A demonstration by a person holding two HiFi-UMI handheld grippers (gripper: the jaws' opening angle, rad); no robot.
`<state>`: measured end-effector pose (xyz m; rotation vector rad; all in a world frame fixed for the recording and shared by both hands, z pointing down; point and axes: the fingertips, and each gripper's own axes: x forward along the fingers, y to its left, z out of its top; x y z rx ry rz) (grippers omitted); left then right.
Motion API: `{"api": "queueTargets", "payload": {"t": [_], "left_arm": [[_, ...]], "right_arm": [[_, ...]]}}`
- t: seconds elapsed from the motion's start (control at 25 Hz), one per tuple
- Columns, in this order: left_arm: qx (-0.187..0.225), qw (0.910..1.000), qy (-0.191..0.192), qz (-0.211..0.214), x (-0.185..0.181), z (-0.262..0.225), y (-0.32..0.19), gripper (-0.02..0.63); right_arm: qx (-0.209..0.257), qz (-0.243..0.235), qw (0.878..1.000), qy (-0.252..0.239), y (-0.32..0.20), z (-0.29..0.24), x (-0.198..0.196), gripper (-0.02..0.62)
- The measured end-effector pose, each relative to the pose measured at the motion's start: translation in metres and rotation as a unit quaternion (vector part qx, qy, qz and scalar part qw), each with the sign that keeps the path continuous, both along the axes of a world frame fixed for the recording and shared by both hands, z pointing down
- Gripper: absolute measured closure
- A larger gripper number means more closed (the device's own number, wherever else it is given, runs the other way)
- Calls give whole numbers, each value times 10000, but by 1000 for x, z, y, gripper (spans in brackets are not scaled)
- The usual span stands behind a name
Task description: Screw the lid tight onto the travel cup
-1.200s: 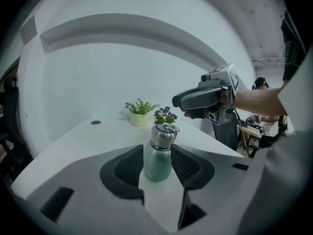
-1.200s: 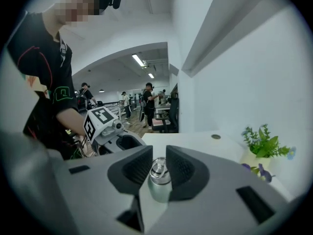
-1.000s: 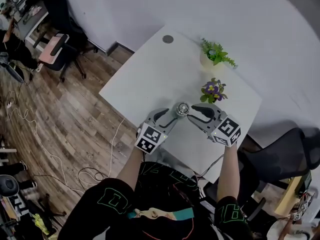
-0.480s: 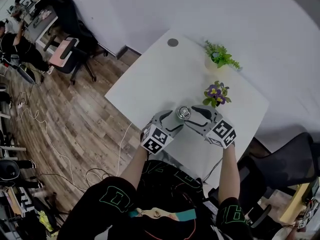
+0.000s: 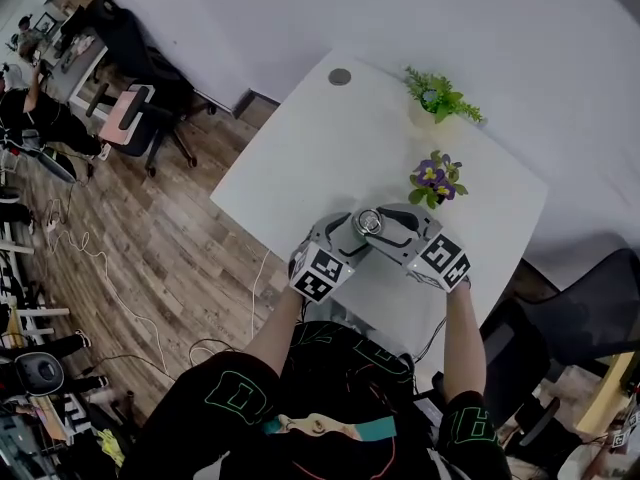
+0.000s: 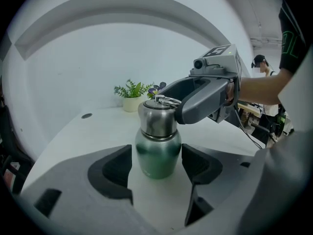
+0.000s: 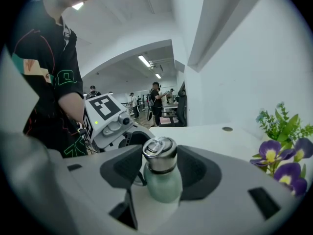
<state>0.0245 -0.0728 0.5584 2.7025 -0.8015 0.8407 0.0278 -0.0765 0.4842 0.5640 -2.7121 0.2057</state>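
The travel cup (image 5: 367, 222) stands upright on the white table (image 5: 300, 148), green body (image 6: 157, 153) below, steel lid (image 7: 159, 155) on top. My left gripper (image 5: 348, 234) comes from the left at the height of the body. Its jaws have just been opening, and the pads (image 6: 117, 168) stand clear of the body on both sides. My right gripper (image 5: 386, 222) comes from the right at the height of the lid. Its jaws have just closed a little; they flank the lid closely and I see no pressing. One right finger (image 6: 195, 104) hides part of the lid in the left gripper view.
A purple flower pot (image 5: 435, 176) stands just beyond the cup, a green plant pot (image 5: 437, 96) further back. A round grommet (image 5: 340, 76) marks the far corner. The near table edge lies under my forearms. Office chairs (image 5: 140, 118) and cables are on the wood floor, left.
Both grippers have sunk a little around the cup and now sit closer over it. The cup has stayed upright in the same spot. The head view has shifted slightly.
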Motion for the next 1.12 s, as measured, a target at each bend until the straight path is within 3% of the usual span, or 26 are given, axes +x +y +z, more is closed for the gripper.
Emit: {"api": "queueTargets", "payload": {"t": [0.32, 0.48, 0.64, 0.76, 0.92, 1.12], "left_arm": [[104, 9999, 63, 19, 3, -1, 1, 291], [197, 9997, 108, -59, 3, 0, 0, 291], [222, 9996, 141, -126, 4, 2, 0, 291], [252, 9995, 161, -137, 4, 2, 0, 291], [258, 9994, 182, -134, 3, 3, 0, 291], [234, 9995, 187, -97, 3, 2, 0, 291]], "right_arm": [[163, 392, 9990, 101, 2, -6, -6, 368], [141, 1175, 9928, -165, 0, -5, -4, 368], [226, 2161, 9749, -478, 0, 1, 2, 370], [313, 2511, 9660, -537, 0, 1, 3, 370], [291, 2441, 9678, -541, 0, 0, 2, 367], [393, 1923, 9798, -381, 2, -7, -3, 350]]}}
